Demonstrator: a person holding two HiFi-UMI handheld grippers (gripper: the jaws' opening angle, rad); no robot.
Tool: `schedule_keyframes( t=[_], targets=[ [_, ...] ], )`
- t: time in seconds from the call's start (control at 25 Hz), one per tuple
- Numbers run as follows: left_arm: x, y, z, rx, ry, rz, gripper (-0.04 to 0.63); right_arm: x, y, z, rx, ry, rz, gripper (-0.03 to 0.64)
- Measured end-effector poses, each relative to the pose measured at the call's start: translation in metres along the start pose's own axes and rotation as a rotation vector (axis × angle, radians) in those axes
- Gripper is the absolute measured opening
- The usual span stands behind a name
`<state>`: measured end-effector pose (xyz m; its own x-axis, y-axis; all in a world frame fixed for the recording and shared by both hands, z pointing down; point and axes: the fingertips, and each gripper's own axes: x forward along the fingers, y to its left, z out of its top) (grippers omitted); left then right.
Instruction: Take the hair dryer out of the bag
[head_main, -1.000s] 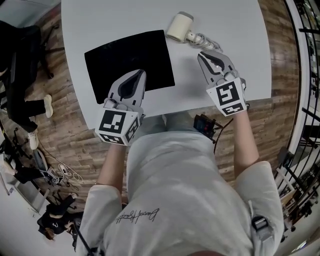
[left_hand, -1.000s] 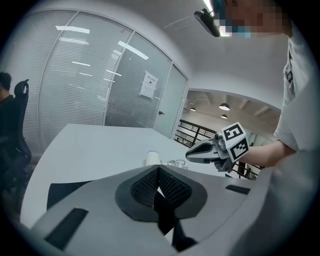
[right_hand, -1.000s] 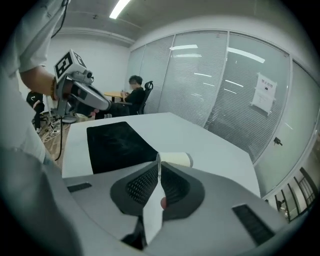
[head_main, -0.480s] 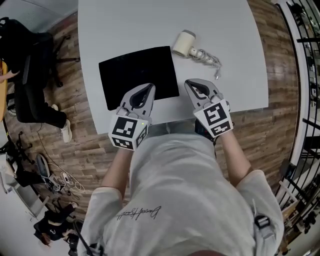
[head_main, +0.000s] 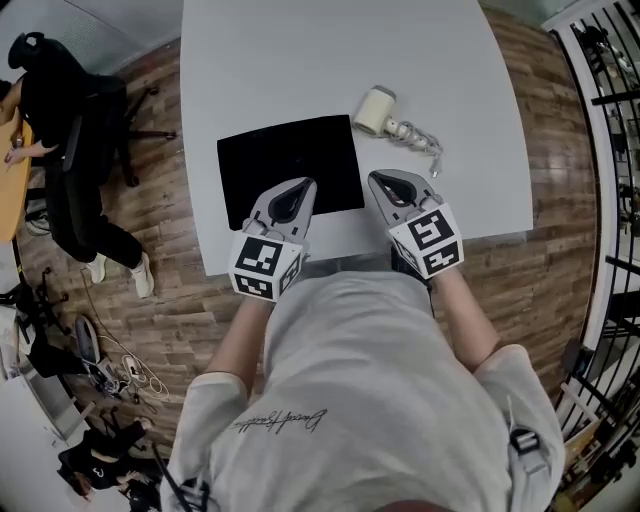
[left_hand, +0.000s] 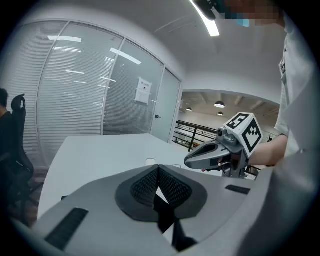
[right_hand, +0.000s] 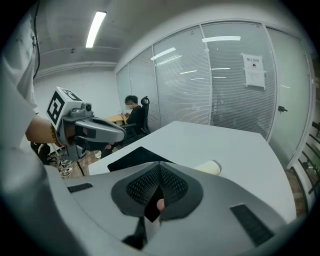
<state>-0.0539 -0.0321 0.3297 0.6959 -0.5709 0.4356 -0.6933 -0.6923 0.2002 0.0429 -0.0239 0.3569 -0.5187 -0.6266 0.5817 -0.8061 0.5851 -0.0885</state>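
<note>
A: Status, near end first?

B: I've got both grippers over the table's near edge, side by side but apart, pointing away from me. L gripper (head_main: 297, 187): jaws closed tip to tip, nothing btwn them. R gripper (head_main: 381, 181): same, closed & empty.

A: Bag?

B: Bag (head_main: 290, 160) is black and lies flat on the table (head_main: 330, 50), right ahead of the L gripper. In the head view its tip overlaps the bag's near edge. Can't tell if it touches.

A: Dryer?

B: Dryer (head_main: 377, 110) is out of the bag. It's cream and lies on the table just beside the bag's far right corner. Its cord (head_main: 420, 137) trails off to the right. It's ahead of the R gripper, not touching.

A: Further out?

B: Far left, off the table, a person (head_main: 60, 110) in dark clothes sits on a chair. Glass wall w/ blinds (right_hand: 230, 85) beyond.
</note>
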Motion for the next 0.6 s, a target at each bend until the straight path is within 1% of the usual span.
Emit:
schedule_keyframes(
  t=[0.16,0.48,0.6],
  targets=[
    [-0.0008,0.0063,0.0065,-0.013,-0.025,0.025,0.012,-0.0003,-0.0040,0.0030,-0.021,-0.004,-0.008,0.025],
    [-0.0046,0.0045,0.0106,-0.011,-0.029,0.029,0.012,-0.0009,-0.0028,0.0012,-0.003,-0.007,0.009,0.025],
    [-0.0049,0.0021,0.0115,-0.010,-0.030,0.031,0.012,-0.0009,-0.0028,-0.0034,-0.027,0.014,0.008,0.025]
  ],
)
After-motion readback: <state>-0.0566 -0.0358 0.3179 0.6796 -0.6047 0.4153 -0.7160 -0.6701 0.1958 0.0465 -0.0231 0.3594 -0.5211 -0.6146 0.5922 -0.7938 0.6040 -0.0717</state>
